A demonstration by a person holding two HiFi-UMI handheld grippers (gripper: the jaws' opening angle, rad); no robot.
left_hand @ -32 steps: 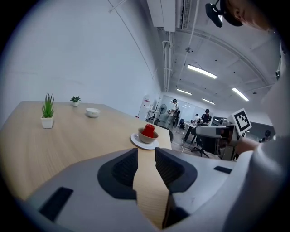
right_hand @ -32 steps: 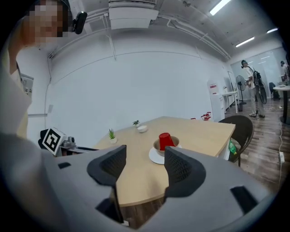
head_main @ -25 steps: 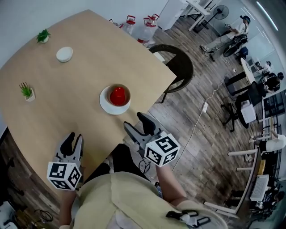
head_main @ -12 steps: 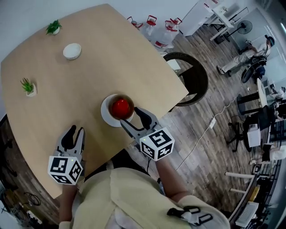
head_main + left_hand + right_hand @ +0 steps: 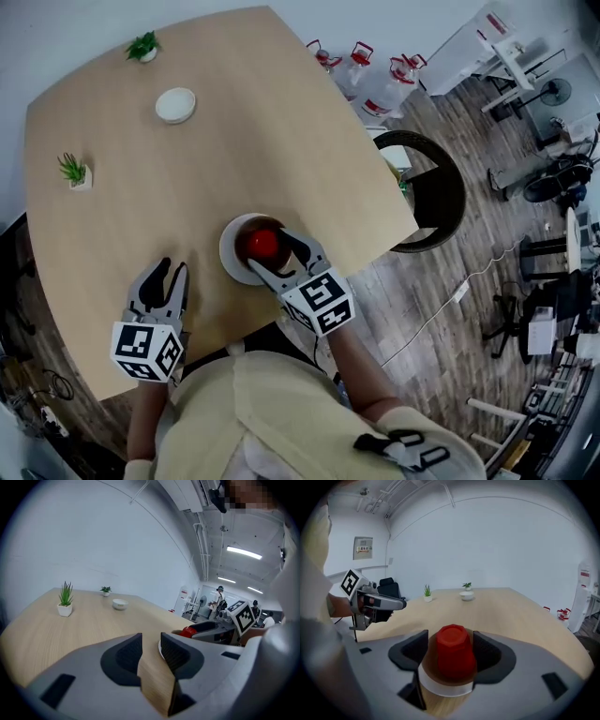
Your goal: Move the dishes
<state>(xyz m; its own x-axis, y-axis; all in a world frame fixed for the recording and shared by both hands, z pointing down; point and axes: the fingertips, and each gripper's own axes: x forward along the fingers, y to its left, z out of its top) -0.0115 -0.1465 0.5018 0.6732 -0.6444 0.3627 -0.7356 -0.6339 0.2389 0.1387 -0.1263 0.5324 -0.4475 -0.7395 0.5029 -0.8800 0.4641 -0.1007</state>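
A red cup [image 5: 263, 244] stands upside down in a brown bowl [image 5: 246, 225] on a white plate [image 5: 231, 264], near the front edge of the wooden table [image 5: 234, 141]. My right gripper [image 5: 267, 250] is open, its jaws having just been widening, with one finger on each side of the cup and bowl. In the right gripper view the cup [image 5: 452, 653] fills the gap between the pads [image 5: 487, 651] without visible pressing. My left gripper [image 5: 171, 272] hovers over bare table left of the plate, jaws a little apart and empty, as the left gripper view [image 5: 150, 644] shows.
A small white bowl [image 5: 175, 105] and two potted plants [image 5: 74, 172] [image 5: 143, 46] sit at the table's far side. A dark round chair [image 5: 431, 187] and water bottles [image 5: 375, 75] stand past the right edge. The table edge runs just under both grippers.
My right gripper has moved forward and down from beside the table edge until its fingers straddle the stacked dishes. The left gripper has shifted forward over the table.
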